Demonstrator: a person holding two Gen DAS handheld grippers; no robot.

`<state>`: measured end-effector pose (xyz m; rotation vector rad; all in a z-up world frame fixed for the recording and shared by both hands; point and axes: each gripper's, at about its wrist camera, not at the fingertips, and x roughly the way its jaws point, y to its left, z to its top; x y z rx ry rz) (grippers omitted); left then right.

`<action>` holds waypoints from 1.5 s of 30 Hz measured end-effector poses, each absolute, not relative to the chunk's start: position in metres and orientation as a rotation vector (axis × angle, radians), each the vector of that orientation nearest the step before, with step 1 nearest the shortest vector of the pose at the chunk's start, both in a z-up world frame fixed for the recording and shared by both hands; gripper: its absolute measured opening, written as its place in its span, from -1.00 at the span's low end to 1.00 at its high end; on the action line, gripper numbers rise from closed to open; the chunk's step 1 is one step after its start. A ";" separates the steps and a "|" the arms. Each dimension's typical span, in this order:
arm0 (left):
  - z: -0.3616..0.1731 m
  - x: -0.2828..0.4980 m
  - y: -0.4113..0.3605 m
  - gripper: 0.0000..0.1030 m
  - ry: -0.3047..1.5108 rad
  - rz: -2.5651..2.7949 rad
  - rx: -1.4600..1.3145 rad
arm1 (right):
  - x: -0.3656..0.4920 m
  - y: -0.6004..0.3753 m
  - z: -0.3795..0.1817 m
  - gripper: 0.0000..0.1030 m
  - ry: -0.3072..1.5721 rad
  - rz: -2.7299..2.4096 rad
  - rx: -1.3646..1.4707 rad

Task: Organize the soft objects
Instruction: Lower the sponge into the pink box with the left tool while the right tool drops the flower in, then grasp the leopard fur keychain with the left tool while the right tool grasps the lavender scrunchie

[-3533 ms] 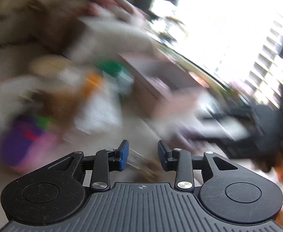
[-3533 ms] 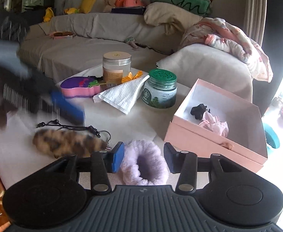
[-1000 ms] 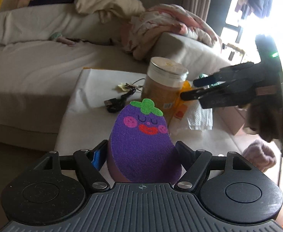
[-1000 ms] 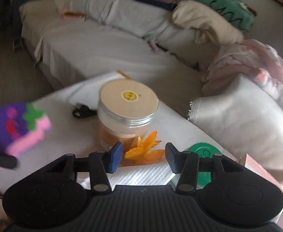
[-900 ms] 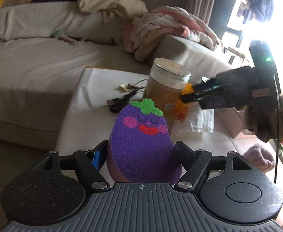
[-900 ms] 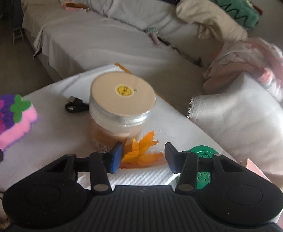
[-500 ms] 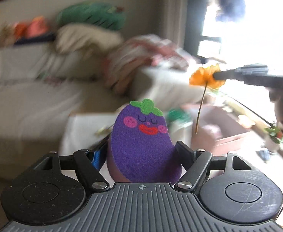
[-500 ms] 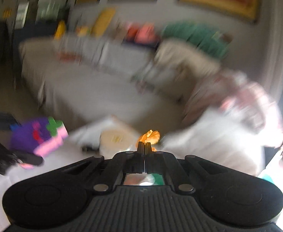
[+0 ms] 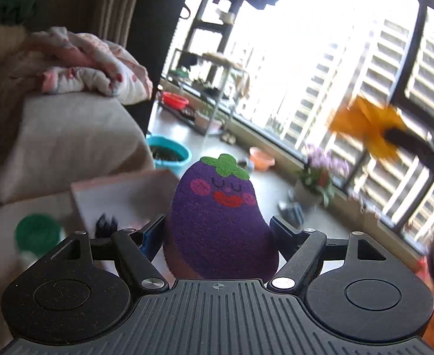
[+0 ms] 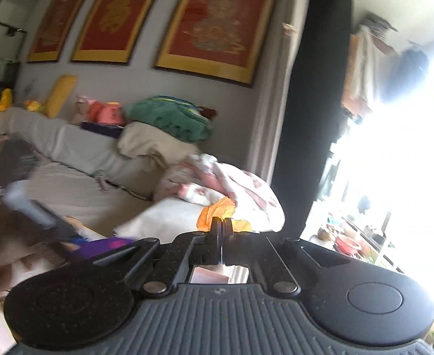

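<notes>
Since half a second ago my left view has swung off the sofa toward the bright window, and the pink box (image 9: 122,195) now sits lower left of frame with a black hair clip (image 9: 106,223) inside. My left gripper (image 9: 217,236) clamps the eggplant sponge (image 9: 220,224), which stands upright at frame centre, long axis vertical, green stem up, smiling face toward the camera. My right gripper (image 10: 222,230) is pinched closed on the orange flower (image 10: 217,211), its petals poking up above the fingertips at mid-frame (in the left view the bloom blurs at upper right). I can read no writing; the framed red wall hangings (image 10: 214,20) are too blurred.
</notes>
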<state>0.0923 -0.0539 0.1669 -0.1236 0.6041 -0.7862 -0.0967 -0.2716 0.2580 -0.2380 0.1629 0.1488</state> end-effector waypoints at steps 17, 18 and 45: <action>0.069 0.168 -0.098 0.59 0.652 -0.680 0.300 | 0.109 -0.270 0.166 -0.99 0.509 0.297 0.065; 0.070 0.169 -0.099 0.59 0.643 -0.678 0.306 | 0.125 -0.263 0.157 -0.99 0.574 0.332 0.084; 0.103 0.049 0.091 0.51 0.713 -0.536 -0.048 | 0.027 -0.241 0.127 -0.10 0.526 0.239 -0.135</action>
